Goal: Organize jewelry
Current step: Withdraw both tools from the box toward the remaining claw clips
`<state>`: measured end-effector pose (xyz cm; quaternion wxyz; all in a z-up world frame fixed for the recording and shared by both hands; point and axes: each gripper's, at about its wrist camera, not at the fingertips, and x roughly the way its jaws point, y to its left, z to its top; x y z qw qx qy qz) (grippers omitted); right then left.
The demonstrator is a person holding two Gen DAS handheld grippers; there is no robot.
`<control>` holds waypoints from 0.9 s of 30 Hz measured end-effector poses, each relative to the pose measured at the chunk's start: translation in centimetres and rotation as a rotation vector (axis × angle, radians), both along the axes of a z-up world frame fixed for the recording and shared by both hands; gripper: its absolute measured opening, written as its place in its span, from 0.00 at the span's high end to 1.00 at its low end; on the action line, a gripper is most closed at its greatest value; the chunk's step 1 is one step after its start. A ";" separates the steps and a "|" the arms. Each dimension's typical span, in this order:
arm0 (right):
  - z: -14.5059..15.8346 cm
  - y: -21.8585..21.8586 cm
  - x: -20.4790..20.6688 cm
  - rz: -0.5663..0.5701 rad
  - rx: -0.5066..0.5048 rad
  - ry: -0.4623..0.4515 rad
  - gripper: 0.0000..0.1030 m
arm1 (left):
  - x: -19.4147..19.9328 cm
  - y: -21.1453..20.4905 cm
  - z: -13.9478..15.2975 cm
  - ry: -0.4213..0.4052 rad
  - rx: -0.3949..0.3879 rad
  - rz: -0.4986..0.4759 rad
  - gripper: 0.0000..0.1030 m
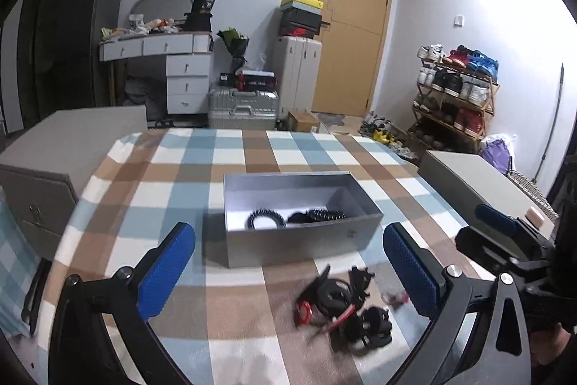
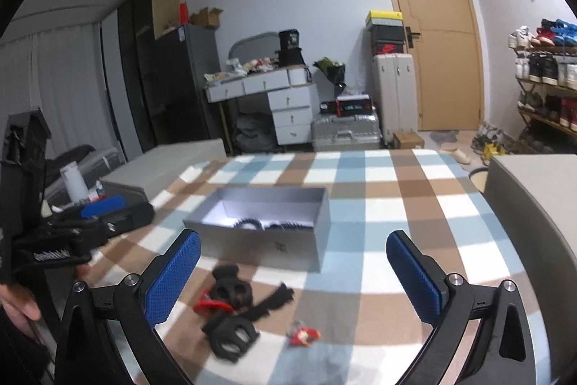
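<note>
An open grey box (image 1: pixel 299 240) stands on the checked tablecloth; it also shows in the right wrist view (image 2: pixel 267 237). Black beaded bracelets (image 1: pixel 263 222) lie inside it. A loose pile of black and red jewelry (image 1: pixel 342 305) lies in front of the box, also in the right wrist view (image 2: pixel 234 305). A small red piece (image 2: pixel 303 334) lies apart to its right. My left gripper (image 1: pixel 288 269) is open and empty above the pile. My right gripper (image 2: pixel 294 273) is open and empty above the same pile. Each gripper shows at the edge of the other's view.
Grey cabinets (image 1: pixel 65 161) (image 2: pixel 533 204) stand at both sides of the table (image 1: pixel 180 168). Behind are a white desk with drawers, suitcases, a wooden door and a shoe rack (image 1: pixel 454 92).
</note>
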<state>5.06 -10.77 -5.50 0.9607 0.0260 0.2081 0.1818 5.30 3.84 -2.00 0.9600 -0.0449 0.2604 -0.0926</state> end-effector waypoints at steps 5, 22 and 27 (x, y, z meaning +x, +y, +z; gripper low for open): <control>-1.8 -0.2 0.0 -0.014 -0.047 0.085 0.00 | -0.1 0.8 -1.1 0.054 -0.040 0.040 0.01; -6.0 -0.1 2.0 0.047 -0.052 0.316 0.06 | -0.5 1.2 -3.1 0.146 -0.060 0.074 0.01; -6.5 0.1 2.8 0.069 -0.030 0.363 0.22 | -0.5 1.0 -3.7 0.173 -0.063 0.054 0.01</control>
